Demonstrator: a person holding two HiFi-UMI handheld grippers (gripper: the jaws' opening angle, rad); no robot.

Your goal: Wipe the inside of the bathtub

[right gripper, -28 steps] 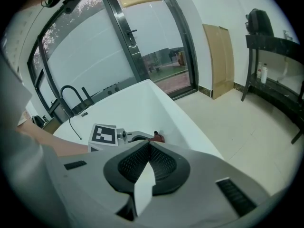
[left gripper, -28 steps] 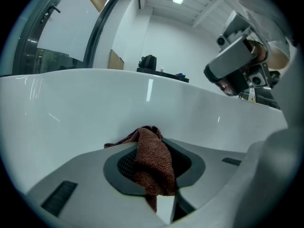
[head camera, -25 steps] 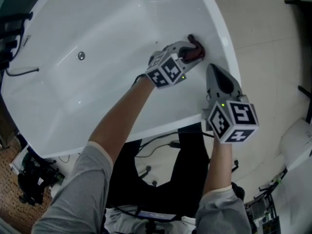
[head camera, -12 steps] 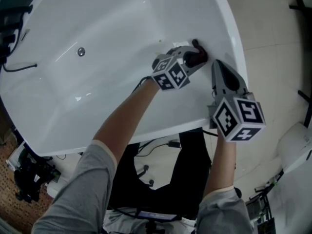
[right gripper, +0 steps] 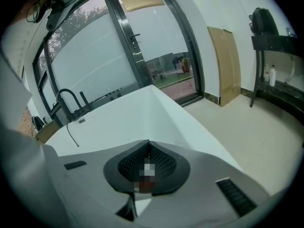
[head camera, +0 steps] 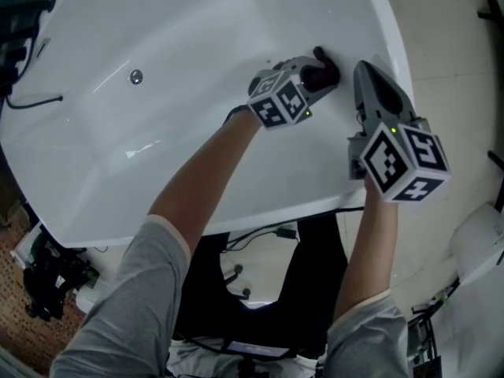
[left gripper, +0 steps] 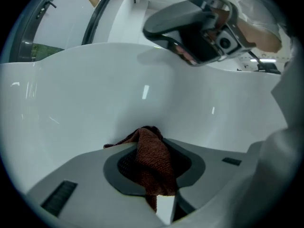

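Note:
A white bathtub (head camera: 181,116) fills the head view. My left gripper (head camera: 316,72) is inside it, low against the right inner wall, shut on a dark reddish-brown cloth (head camera: 324,74). In the left gripper view the cloth (left gripper: 153,160) bunches between the jaws and presses on the white tub wall (left gripper: 95,103). My right gripper (head camera: 376,85) hovers over the tub's right rim (head camera: 386,38), jaws shut with nothing held. From the right gripper view its jaws (right gripper: 148,167) point along the tub's rim (right gripper: 156,113).
A round drain fitting (head camera: 136,76) sits on the tub's far inner wall. A dark faucet (right gripper: 66,103) and cable (head camera: 35,101) are at the tub's far end. Tiled floor (head camera: 465,93) lies right of the tub, with a black stand (right gripper: 270,56) and glass doors (right gripper: 118,46) beyond.
The left gripper with the cloth has slid a little further right and up along the tub's inner wall. The right gripper has drifted right and up over the rim.

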